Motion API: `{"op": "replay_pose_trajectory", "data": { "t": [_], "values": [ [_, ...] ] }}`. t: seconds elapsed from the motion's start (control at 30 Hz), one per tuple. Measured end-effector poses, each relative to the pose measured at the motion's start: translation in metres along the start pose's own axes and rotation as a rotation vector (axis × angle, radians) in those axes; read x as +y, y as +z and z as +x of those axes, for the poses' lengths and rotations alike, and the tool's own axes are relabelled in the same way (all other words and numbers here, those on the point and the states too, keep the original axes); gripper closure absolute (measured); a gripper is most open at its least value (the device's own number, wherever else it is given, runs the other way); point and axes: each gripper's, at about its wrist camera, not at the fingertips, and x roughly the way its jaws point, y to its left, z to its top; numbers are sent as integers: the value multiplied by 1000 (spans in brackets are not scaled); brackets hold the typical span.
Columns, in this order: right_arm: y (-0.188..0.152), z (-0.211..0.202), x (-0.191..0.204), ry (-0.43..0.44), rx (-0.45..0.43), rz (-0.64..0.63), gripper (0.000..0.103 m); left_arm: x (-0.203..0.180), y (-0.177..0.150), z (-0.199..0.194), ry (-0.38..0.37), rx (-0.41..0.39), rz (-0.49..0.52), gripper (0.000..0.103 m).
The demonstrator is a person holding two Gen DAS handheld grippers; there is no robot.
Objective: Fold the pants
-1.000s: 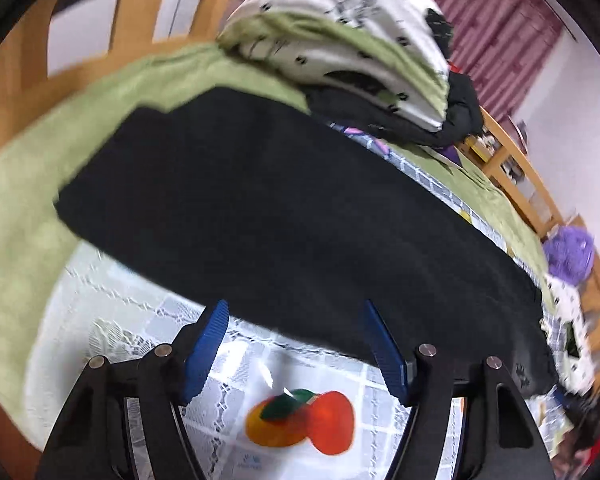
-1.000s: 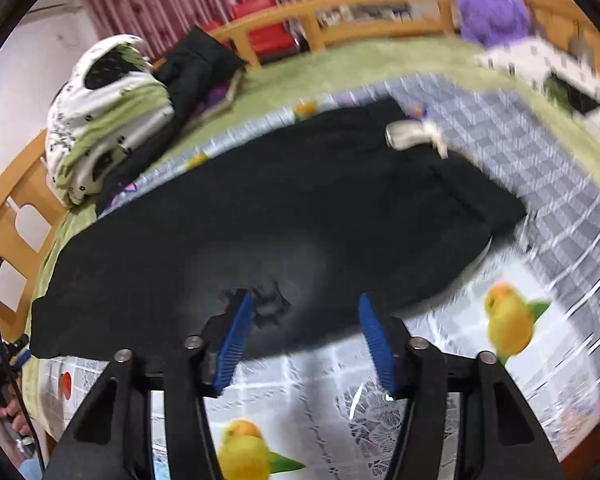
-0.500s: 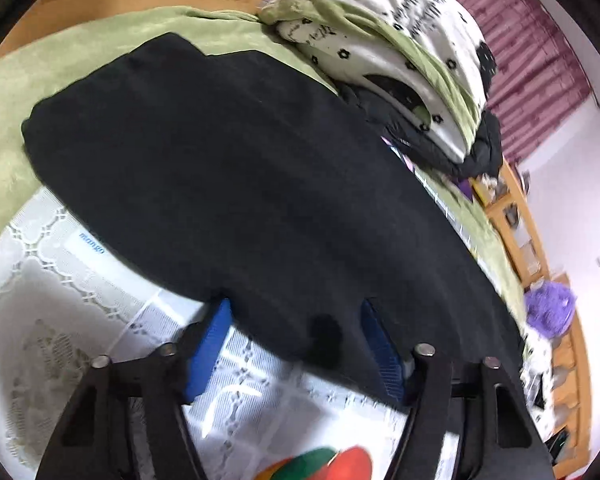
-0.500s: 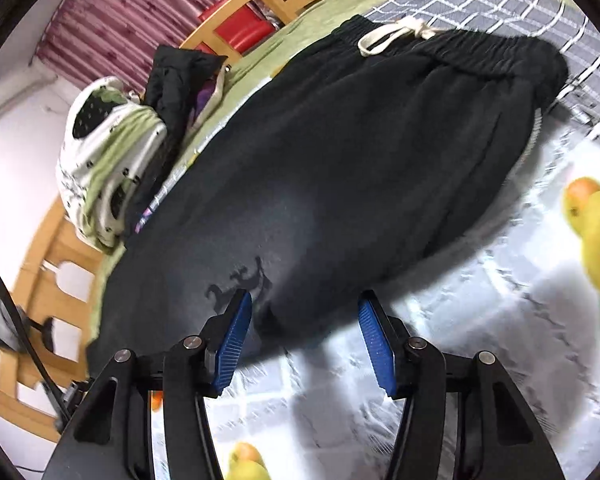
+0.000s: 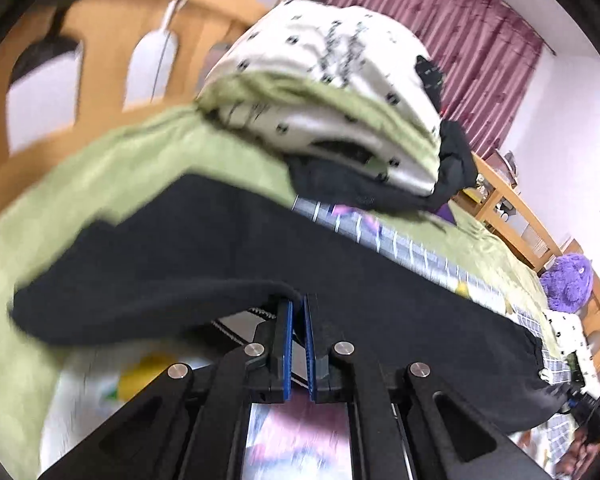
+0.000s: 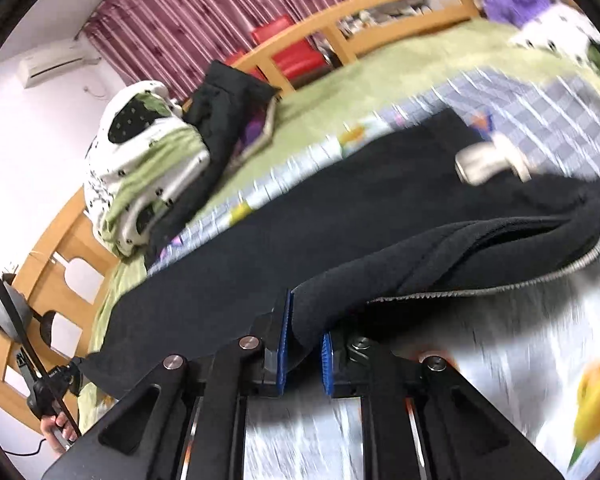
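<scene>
The left gripper (image 5: 297, 312) is pinched on the soft black pants (image 5: 204, 248) at lower centre; the closing right gripper (image 6: 306, 320) is clamped on a thick fold. A white drawstring (image 6: 488, 160) is shown only in the right view's upper right.

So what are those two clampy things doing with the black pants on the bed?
A person is folding the black pants with two hand-held grippers. The left gripper is shut on the near edge of the pants. The right gripper is closing on a thicker bunch of that edge, nearer the waistband. That near edge is lifted off the bed; the rest lies flat.
</scene>
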Motion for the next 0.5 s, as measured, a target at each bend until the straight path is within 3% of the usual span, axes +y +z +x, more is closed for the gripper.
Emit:
{"op": "replay_pose_trajectory", "data": {
  "t": [0.2, 0.3, 0.37, 0.43, 0.5],
  "values": [
    [78, 45, 34, -33, -54, -117, 91, -41, 57, 44, 28, -87, 64, 97],
    [111, 92, 36, -57, -17, -104, 90, -56, 73, 91, 65, -68, 94, 97],
    [124, 133, 29, -96, 51, -98, 81, -63, 68, 116, 101, -44, 128, 96],
    [127, 169, 17, -134, 143, -101, 78, -66, 63, 140, 157, 0, 146, 88],
    [120, 180, 8, -167, 174, -96, 75, -65, 60, 152, 188, 43, 141, 64]
  ]
}}
